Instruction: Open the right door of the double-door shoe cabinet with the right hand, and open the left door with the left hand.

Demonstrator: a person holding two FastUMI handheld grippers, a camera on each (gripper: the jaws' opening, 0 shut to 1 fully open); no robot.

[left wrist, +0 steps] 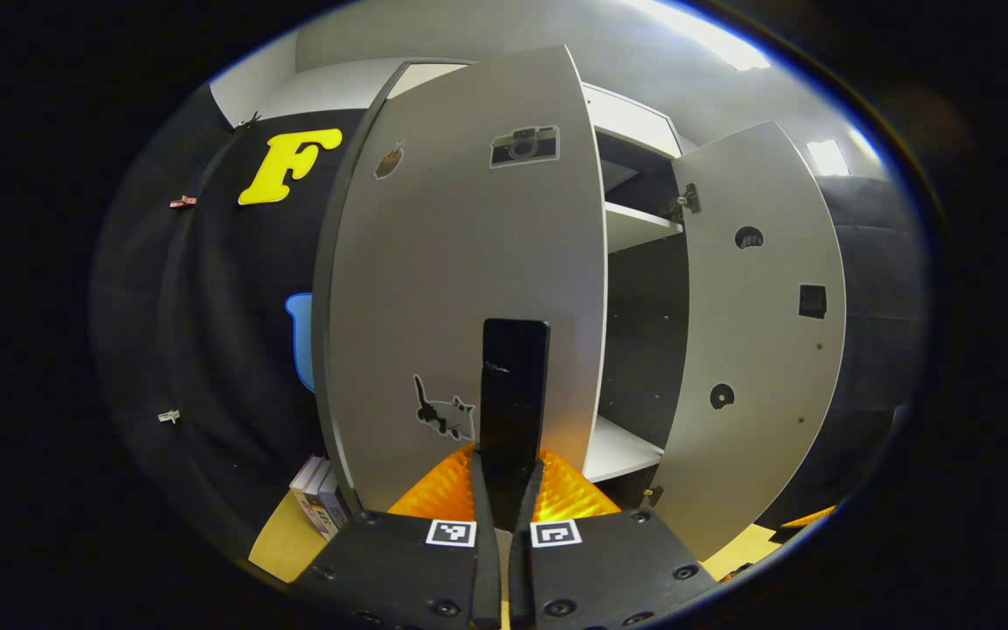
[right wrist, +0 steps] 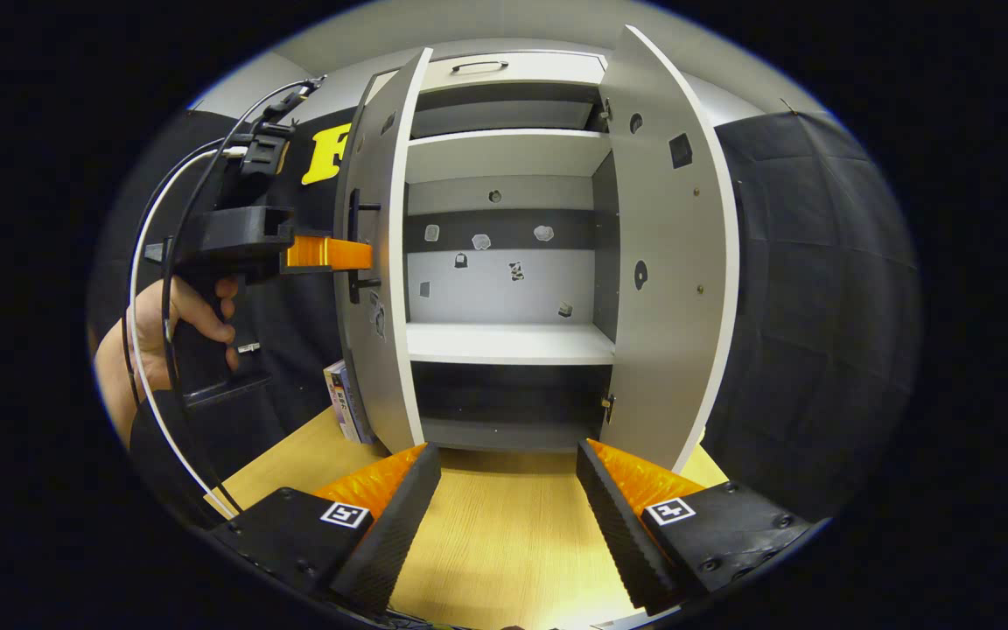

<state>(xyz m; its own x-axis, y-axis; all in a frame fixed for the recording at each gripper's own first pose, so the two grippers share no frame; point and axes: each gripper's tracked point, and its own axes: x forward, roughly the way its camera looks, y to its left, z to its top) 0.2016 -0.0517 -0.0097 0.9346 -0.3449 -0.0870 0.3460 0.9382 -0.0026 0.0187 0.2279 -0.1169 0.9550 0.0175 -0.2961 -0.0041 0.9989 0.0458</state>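
Observation:
The grey shoe cabinet [right wrist: 508, 341] stands on the table with both doors swung outward. Its left door [left wrist: 460, 262], marked with stickers, carries a black vertical handle [left wrist: 514, 376]. My left gripper [left wrist: 508, 477] is shut on that handle. In the right gripper view a hand holds the left gripper [right wrist: 338, 254] against the left door's handle [right wrist: 353, 245]. The right door [right wrist: 670, 262] hangs wide open, its inner face showing; it also appears as the right door [left wrist: 758, 332] in the left gripper view. My right gripper [right wrist: 508, 512] is open, low over the table in front of the cabinet, holding nothing.
The cabinet rests on a wooden table [right wrist: 504, 542]. A few books [right wrist: 342, 402] lean against the cabinet's left side. Bare shelves [right wrist: 508, 343] show inside, with small stickers on the back wall. A drawer with a handle [right wrist: 478, 66] sits at the top.

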